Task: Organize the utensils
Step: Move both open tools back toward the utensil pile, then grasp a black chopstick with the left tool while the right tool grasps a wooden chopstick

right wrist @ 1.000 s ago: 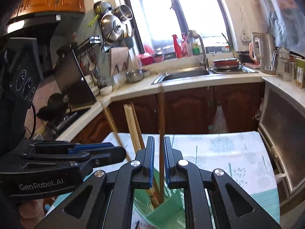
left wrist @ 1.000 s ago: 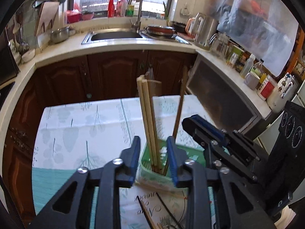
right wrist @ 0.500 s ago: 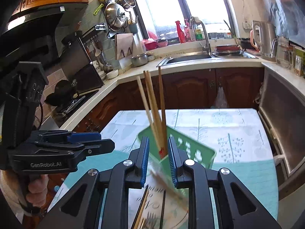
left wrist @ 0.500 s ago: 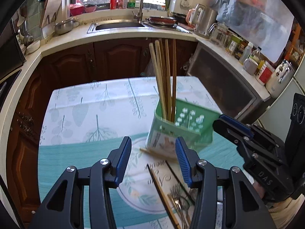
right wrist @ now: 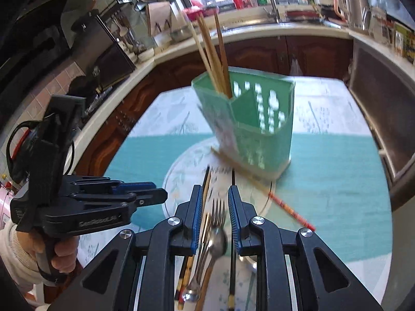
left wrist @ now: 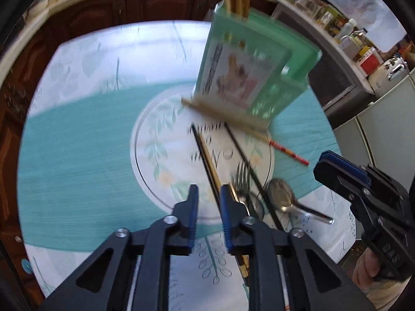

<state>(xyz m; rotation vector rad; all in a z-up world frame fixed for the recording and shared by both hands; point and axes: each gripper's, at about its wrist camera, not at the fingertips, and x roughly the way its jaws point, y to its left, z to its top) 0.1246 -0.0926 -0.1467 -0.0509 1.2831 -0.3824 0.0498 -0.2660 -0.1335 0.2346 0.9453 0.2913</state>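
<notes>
Your left tongs [left wrist: 209, 194] have just been closing & now stand only narrowly apart, nothing pinched; a dark chopstick [left wrist: 205, 155] lies on the table under the gap, beside the right-hand finger. Right tongs [right wrist: 214, 197] are a bit spread, hovering over the pile w/ the fork [right wrist: 218, 213] & spoon [right wrist: 216, 241] showing between the fingers, not gripped. The green utensil caddy [right wrist: 254, 124] stands on the round placemat [left wrist: 160, 155], far side of the pile, w/ wooden chopsticks [right wrist: 212, 49] upright in its left compartment. A red-tipped chopstick [left wrist: 288, 153] lies slantwise against the caddy's base, right across your path to it. A 2nd black chopstick [left wrist: 243, 153] & another spoon [left wrist: 281, 194] lie nearby. Kitchen cabinets [right wrist: 311, 54] behind; pics blurred.
</notes>
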